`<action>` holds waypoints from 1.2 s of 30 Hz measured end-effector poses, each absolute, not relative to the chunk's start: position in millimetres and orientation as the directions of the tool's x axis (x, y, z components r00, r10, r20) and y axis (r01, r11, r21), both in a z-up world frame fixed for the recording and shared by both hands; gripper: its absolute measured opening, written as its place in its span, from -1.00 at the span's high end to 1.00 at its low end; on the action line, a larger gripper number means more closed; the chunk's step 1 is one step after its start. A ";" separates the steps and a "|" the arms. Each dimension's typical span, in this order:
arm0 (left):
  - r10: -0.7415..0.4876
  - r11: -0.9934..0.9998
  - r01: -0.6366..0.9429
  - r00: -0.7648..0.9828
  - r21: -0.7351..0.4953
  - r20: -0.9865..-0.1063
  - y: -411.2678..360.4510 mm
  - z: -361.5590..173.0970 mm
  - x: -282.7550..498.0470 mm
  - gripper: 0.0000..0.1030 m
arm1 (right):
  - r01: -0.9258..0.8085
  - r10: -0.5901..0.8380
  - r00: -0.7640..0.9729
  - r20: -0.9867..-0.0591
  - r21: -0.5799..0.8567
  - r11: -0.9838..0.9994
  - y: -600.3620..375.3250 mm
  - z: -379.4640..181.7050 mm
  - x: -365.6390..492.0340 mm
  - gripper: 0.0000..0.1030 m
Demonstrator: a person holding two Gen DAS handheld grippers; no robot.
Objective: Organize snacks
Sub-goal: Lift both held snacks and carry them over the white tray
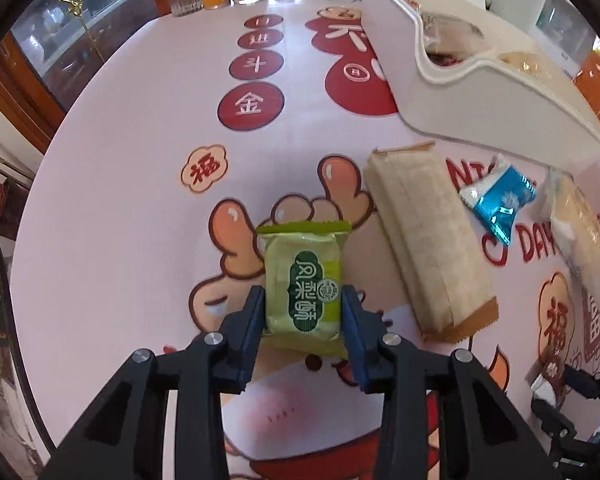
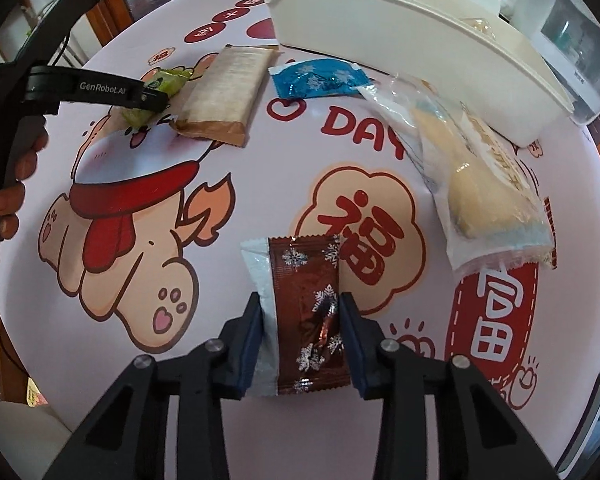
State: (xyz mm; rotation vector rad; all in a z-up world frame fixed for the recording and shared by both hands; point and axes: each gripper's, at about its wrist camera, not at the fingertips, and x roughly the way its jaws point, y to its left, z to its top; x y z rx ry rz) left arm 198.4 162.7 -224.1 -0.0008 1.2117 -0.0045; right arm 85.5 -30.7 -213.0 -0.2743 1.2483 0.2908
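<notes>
Both hand-held grippers clamped on snack packets lying on the worktop (image 1: 140,184).

The left hand-held gripper (image 1: 303,312) has its blue pads pressed against both sides of a green pastry packet (image 1: 304,280), which reaches forward beyond the fingertips. The right hand-held gripper (image 2: 300,320) is closed the same way on a brown snowflake packet (image 2: 306,312). A long tan bar (image 1: 428,240), a blue packet (image 1: 500,200) and a clear-wrapped cake (image 2: 480,184) lie near the white tray (image 1: 480,96).
</notes>
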 end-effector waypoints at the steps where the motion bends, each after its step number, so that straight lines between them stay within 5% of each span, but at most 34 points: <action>1: 0.001 1.000 0.004 0.352 0.002 -0.936 161.9 -224.0 196.2 0.31 | -0.369 0.065 0.290 -0.955 -0.049 0.928 -30.5 -213.0 83.9 0.31; 18: -0.015 0.995 0.095 0.441 0.030 -0.898 94.1 -160.5 84.3 0.32 | -0.467 0.189 0.279 -0.942 0.039 0.884 -35.7 -181.8 57.5 0.37; 36: -0.045 0.994 0.104 0.645 0.030 -0.763 -14.4 7.0 95.1 0.31 | -0.383 0.236 0.577 -0.782 -0.004 0.924 -143.1 -11.7 87.4 0.37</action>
